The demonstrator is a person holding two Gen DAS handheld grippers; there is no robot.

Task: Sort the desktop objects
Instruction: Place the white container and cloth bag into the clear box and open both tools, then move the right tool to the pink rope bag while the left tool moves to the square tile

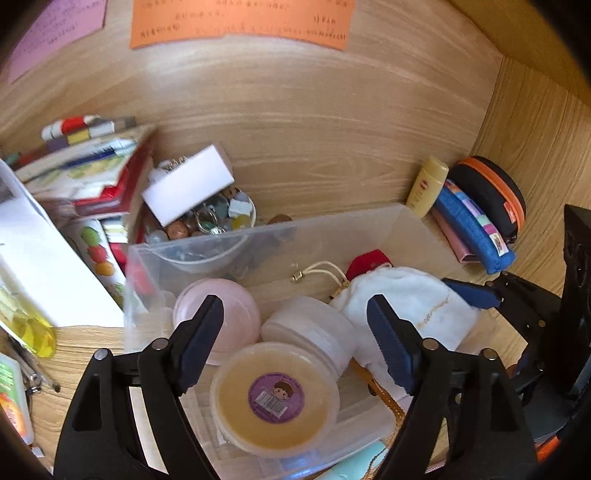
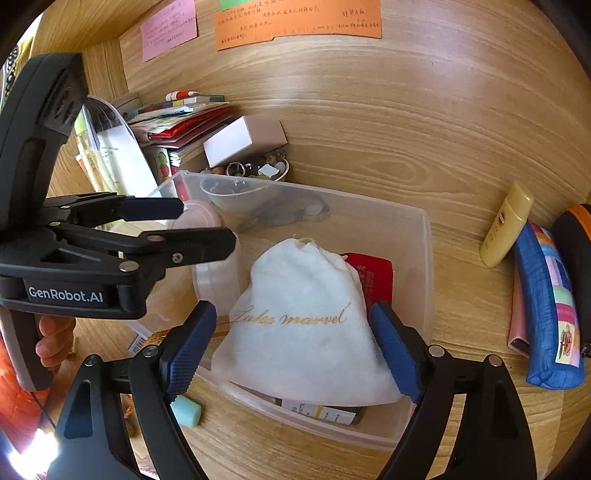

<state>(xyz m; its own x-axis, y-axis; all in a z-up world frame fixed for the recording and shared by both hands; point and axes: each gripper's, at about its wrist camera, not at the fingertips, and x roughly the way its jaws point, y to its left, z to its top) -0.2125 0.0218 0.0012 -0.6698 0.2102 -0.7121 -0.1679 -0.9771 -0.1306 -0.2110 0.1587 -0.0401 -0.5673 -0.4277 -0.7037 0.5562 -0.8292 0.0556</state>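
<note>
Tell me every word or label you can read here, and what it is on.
"GenRobot.AI": on the left gripper.
"marvel", gold script, first word unclear: on the white pouch.
Orange paper and pink paper: handwriting too small to read.
Purple sticker on the round tub: barcode, text blurred.

Surface: wooden desk [image 2: 369, 155], with wooden walls at the back and right.
Middle: clear bin [image 2: 424, 236] sits on the desk.
Back left: stack of books [image 1: 92, 173], bowl of trinkets [image 1: 221, 218] beside it, a white box [image 1: 188, 188] tilted on the bowl.
Back right corner: yellow bottle [image 2: 506, 229], blue pouch [image 2: 546, 314], black case [image 1: 491, 192], touching in a row.
Front edge: mint eraser [image 2: 186, 411] just beside the bin.
</note>
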